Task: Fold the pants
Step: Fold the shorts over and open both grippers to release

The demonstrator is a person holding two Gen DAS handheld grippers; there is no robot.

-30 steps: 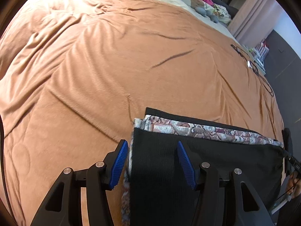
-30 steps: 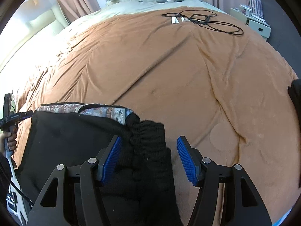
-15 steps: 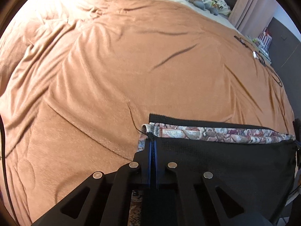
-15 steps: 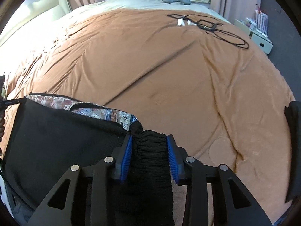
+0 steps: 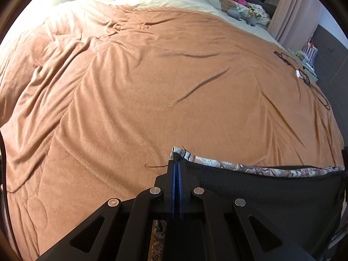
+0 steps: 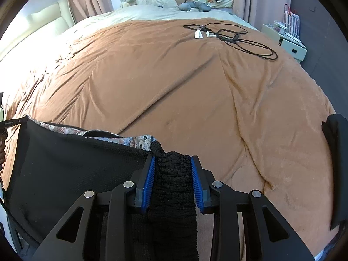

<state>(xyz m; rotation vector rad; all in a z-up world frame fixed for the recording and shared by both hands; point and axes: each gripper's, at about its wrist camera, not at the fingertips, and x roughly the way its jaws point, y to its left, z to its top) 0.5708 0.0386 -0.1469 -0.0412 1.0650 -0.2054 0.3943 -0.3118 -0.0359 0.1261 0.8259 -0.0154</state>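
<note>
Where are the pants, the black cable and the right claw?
pants (image 6: 71,165): right wrist view, on the flat black fabric panel.
black cable (image 6: 256,47): right wrist view, on the looped stretch lying on the blanket.
right claw (image 6: 173,180): right wrist view, midway between the blue pads, closed on bunched fabric.

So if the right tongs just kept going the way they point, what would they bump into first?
Probably the orange blanket just past the black pants the right tongs hold; depth is hard to judge.
</note>
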